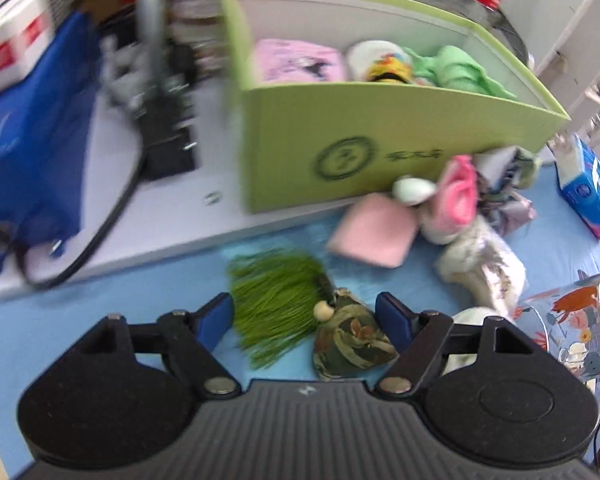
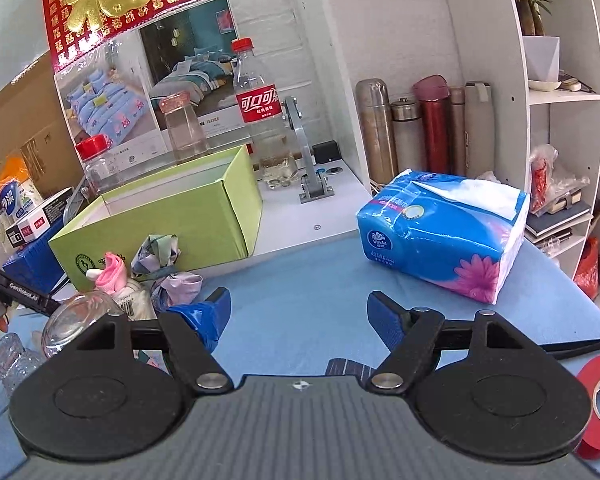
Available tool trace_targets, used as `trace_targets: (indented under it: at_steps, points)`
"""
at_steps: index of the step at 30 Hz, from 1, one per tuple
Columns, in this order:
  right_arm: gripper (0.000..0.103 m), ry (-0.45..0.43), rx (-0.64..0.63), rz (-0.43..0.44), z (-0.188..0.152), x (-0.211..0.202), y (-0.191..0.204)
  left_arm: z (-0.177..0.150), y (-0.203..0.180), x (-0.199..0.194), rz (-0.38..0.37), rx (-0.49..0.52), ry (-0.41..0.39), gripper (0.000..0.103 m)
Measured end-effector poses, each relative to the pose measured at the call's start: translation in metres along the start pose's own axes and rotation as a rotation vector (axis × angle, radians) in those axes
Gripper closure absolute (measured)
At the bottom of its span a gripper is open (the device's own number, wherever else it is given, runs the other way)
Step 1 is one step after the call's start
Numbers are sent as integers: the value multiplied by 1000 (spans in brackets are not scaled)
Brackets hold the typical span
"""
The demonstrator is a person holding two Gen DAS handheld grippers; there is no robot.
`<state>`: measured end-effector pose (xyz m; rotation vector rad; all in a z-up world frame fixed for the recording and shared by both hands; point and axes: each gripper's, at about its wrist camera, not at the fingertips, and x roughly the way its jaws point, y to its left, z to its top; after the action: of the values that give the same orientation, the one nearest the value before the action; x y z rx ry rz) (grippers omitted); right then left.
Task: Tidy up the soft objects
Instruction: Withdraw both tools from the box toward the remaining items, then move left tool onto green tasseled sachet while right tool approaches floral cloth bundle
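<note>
1. On the blue counter [image 1: 148,312], directly ahead of the left gripper [image 1: 304,314], a green tassel [image 1: 276,300] attached to a small brocade sachet [image 1: 350,342] is lying between the spread fingers [image 1: 216,318]; the fingers are standing wide apart and are gripping nothing.
2. Behind it, the green box [image 1: 340,136] is sitting on the white ledge with a pink cloth [image 1: 296,60], a patterned item and a green cloth [image 1: 456,68] already inside.
3. Beside the box front, loose soft items are waiting in a heap: a folded pink cloth [image 1: 372,232], a pink knitted piece [image 1: 458,192] and crumpled fabrics [image 1: 496,264], touching one another.
4. The right gripper [image 2: 298,312] is hovering over bare counter near the tissue pack [image 2: 444,232]; its fingers are likewise wide open and empty.
5. Judged step: the left gripper is lining up to pick the sachet. To do this well, the fingers should be closing on the firm sachet body or the bead at its neck, not on the loose tassel threads, which would probably slip out.
6. The left view is blurring, so the approach should be slowing before closure; the glass cup [image 1: 572,320] just to the right of the gripper is calling for clearance.
</note>
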<state>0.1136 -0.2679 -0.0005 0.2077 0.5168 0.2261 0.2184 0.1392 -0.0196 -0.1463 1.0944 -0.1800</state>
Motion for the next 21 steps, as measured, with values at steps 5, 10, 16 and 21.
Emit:
trace_targets:
  at_steps: [5, 10, 16, 21]
  points:
    - [41, 3, -24, 13, 1, -1, 9, -24, 43, -22, 49, -71, -41, 25]
    - [41, 26, -120, 27, 11, 6, 27, -50, 76, -41, 155, -114, -73, 25]
    - [40, 104, -233, 116, 47, 49, 63, -61, 94, -59, 64, -237, -118, 25]
    - [40, 314, -303, 187, 67, 110, 106, -50, 73, -70, 18, -204, -167, 25]
